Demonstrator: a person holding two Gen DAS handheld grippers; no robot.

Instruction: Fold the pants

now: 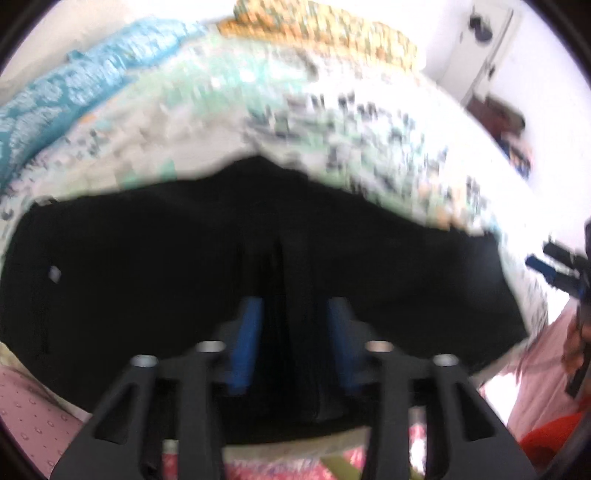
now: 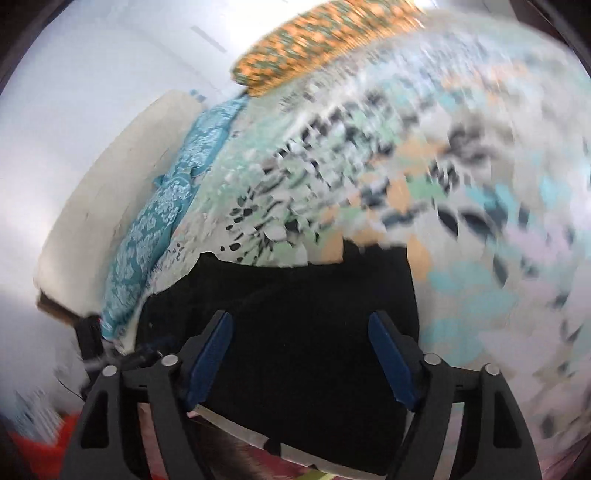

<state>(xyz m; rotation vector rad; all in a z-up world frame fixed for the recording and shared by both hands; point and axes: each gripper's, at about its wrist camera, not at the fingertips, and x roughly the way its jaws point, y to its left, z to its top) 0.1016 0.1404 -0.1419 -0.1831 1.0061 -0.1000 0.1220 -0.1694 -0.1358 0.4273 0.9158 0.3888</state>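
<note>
The black pants [image 1: 147, 258] lie spread flat on a floral bedsheet [image 1: 332, 110], filling the lower half of the left wrist view. My left gripper [image 1: 295, 306] hangs over their middle with its blue pads [image 1: 245, 343] apart. A raised ridge of black cloth runs between the pads, and they do not press on it. In the right wrist view the pants [image 2: 295, 288] lie under my right gripper [image 2: 300, 317], whose jaws stand wide open with nothing in them. The right gripper [image 1: 554, 273] also shows at the right edge of the left wrist view, beside the pants' edge.
A teal patterned cloth [image 1: 74, 92] and an orange patterned pillow [image 1: 325, 33] lie along the far side of the bed. A white wall and door [image 1: 487, 55] stand beyond. Pink dotted cloth [image 1: 29, 406] and something red [image 1: 546, 439] sit near the bed's front edge.
</note>
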